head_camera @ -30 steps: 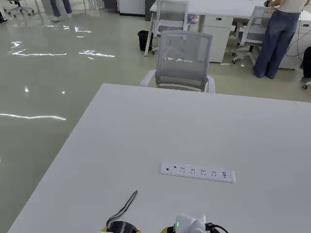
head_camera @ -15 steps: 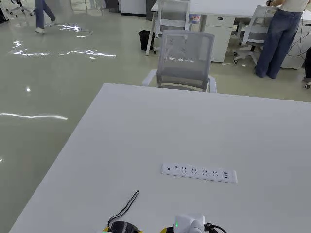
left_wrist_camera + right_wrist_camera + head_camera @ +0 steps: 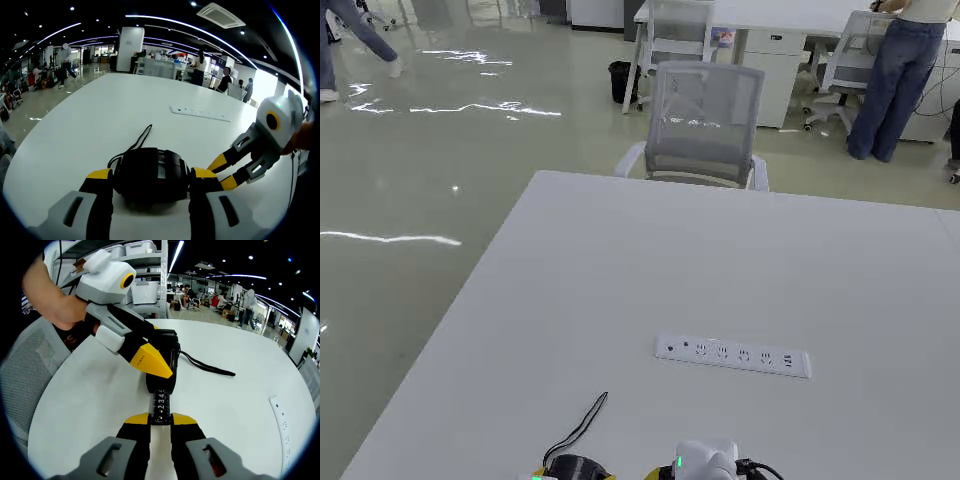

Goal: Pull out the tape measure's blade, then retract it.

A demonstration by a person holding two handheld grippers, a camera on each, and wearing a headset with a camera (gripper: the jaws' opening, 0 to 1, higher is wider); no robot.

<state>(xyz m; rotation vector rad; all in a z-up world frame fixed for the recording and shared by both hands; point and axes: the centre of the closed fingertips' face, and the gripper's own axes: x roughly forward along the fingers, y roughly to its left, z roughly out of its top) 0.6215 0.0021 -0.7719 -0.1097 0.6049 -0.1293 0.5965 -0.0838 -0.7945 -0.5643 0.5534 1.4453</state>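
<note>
The black tape measure point(image 3: 150, 165) lies on the white tabletop point(image 3: 620, 280) close to its near edge, and the left claw point(image 3: 151, 176) grips its case from both sides, one yellow-tipped jaw pressed against each flank. In the right gripper view the same case sits just ahead, with a short length of blade point(image 3: 161, 401) drawn out of it toward the camera; the blade is dark with pale numerals and lies flat along the tabletop. The right claw point(image 3: 161, 419) is drawn in narrow on the free end of that blade, its two yellow tips pinching it from either side. The left gripper comes into this view from the upper left, held by a hand point(image 3: 55, 297), and its yellow jaw lies against the near side of the case. A black wrist strap point(image 3: 206, 366) trails from the case across the bare surface, away from both claws. In the head view the tape measure shows at the bottom edge, its strap looping away toward the middle of the tabletop. A white power strip point(image 3: 733, 356) lies flat farther out, well apart from the tape measure. Beyond the far edge stands a grey mesh office chair point(image 3: 705, 120), and a person in jeans point(image 3: 890, 85) stands at another desk.
</note>
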